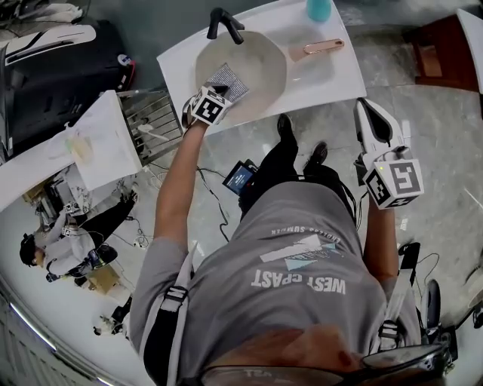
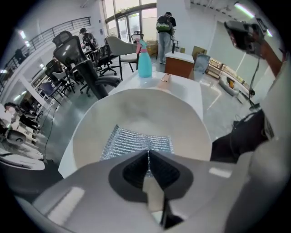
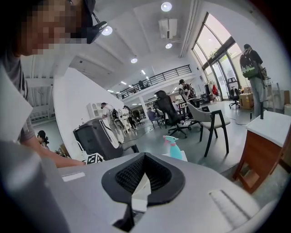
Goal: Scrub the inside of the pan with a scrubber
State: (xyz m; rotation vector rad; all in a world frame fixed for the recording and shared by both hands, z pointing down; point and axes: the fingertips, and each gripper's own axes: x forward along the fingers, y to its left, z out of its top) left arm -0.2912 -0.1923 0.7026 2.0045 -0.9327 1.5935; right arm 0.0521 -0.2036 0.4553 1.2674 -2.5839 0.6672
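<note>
A wide beige pan (image 1: 253,60) lies on the white table (image 1: 181,64), its copper handle (image 1: 323,47) pointing right. A silver mesh scrubber (image 1: 228,80) rests flat on the pan's inside, at the near side. My left gripper (image 1: 219,90) reaches over the near rim and is shut on the scrubber's near edge. In the left gripper view the scrubber (image 2: 136,143) spreads out just past the closed tips of the left gripper (image 2: 148,153), inside the pan (image 2: 136,109). My right gripper (image 1: 364,107) hangs off the table beside the person's right side. The right gripper (image 3: 144,155) is shut on nothing.
A teal spray bottle (image 1: 318,9) stands at the table's far edge, also visible as the bottle (image 2: 144,61) beyond the pan. A black curved object (image 1: 224,21) sits at the pan's far side. A wire rack (image 1: 151,121) and a second white table (image 1: 98,143) stand left.
</note>
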